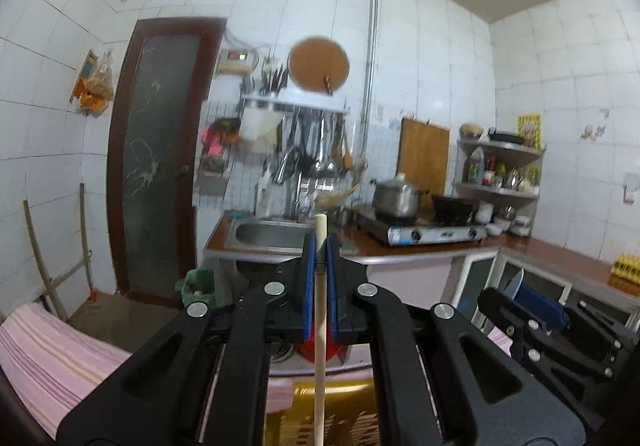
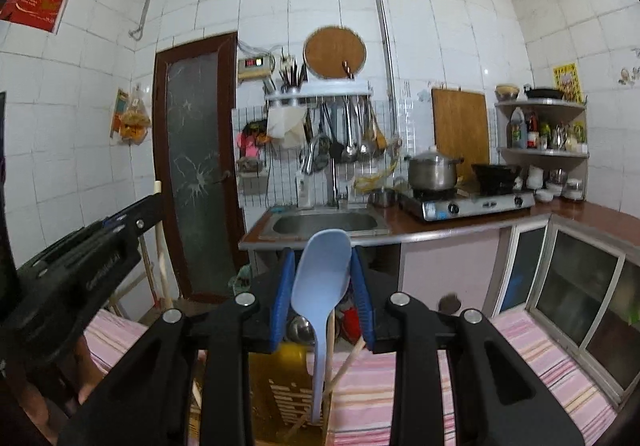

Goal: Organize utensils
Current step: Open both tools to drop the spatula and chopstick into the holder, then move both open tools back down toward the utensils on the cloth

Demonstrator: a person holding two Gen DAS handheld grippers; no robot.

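My left gripper is shut on a pale wooden stick, likely a chopstick, held upright; its top pokes above the blue pads. My right gripper is shut on a light blue plastic spoon, bowl up, handle pointing down into a yellow slotted utensil holder. Wooden chopsticks lean in that holder beside the handle. The holder also shows in the left wrist view below the stick. Each gripper shows in the other's view: the right one, the left one.
A pink striped cloth covers the surface under the holder. Beyond are a sink, a gas stove with pot and wok, hanging ladles, a corner shelf and a dark glass door. A metal spoon and red item lie behind the holder.
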